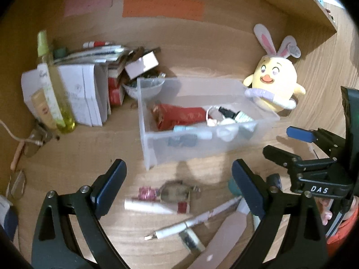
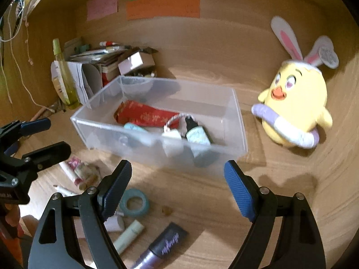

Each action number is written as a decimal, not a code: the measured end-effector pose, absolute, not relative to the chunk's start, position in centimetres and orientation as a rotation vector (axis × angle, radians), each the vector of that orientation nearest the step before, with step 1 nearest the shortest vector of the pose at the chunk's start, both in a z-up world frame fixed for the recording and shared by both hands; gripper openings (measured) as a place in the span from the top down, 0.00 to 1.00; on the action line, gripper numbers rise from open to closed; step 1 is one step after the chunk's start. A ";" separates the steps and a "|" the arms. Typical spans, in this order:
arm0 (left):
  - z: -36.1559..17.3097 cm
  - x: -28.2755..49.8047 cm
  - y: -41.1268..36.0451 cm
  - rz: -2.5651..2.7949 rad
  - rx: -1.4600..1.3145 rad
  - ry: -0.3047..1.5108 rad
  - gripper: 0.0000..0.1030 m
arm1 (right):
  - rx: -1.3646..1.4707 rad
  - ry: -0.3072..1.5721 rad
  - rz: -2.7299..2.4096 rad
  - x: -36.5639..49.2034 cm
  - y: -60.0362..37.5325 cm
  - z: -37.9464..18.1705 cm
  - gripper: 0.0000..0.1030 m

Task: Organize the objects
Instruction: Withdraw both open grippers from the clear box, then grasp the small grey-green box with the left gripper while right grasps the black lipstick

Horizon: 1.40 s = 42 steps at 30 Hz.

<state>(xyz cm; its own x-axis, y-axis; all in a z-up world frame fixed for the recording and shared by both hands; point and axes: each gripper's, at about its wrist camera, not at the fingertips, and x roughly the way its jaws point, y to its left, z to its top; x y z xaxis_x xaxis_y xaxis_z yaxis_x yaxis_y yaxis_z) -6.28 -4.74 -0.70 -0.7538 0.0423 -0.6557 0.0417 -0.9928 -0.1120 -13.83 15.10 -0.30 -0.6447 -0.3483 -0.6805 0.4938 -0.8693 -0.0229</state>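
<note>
A clear plastic box [image 1: 202,150] [image 2: 157,150] stands on the wooden desk, holding a red packet [image 1: 179,115] [image 2: 143,114], a small dropper bottle [image 2: 196,134] and other small items. In front of it lie loose things: a white tube [image 1: 152,207], a white cable [image 1: 190,224], a teal tape roll [image 2: 134,202], a pale green stick [image 2: 129,235] and a purple tube [image 2: 161,246]. My left gripper [image 1: 177,186] [image 2: 44,137] hangs open over the loose items, holding nothing. My right gripper [image 2: 178,188] [image 1: 289,145] is open before the box's front wall, also holding nothing.
A yellow plush chick with rabbit ears [image 1: 276,83] [image 2: 296,109] sits right of the box. At the back left are stacked papers and small boxes [image 1: 85,94], a yellow-green bottle [image 1: 53,85] and glasses [image 1: 33,143]. Coloured notes [image 2: 161,5] hang on the back panel.
</note>
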 end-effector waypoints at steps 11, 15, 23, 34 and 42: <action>-3.0 -4.1 -4.4 2.915 -1.197 -0.256 0.07 | 1.117 0.235 -2.486 -13.2 17.9 -3.5 0.20; -3.8 -3.2 -3.7 2.914 -1.222 -0.275 0.07 | 1.166 0.196 -2.460 -12.9 18.7 -4.5 0.20; -4.9 -2.1 -2.3 2.899 -1.254 -0.254 0.28 | 1.187 0.149 -2.439 -12.1 18.9 -5.2 0.21; -6.3 -1.5 -2.9 2.828 -1.317 -0.339 0.56 | 1.166 0.161 -2.418 -11.2 18.6 -5.2 0.45; -6.5 -1.9 -3.0 2.835 -1.308 -0.353 0.63 | 1.156 0.153 -2.378 -11.0 18.5 -5.1 0.58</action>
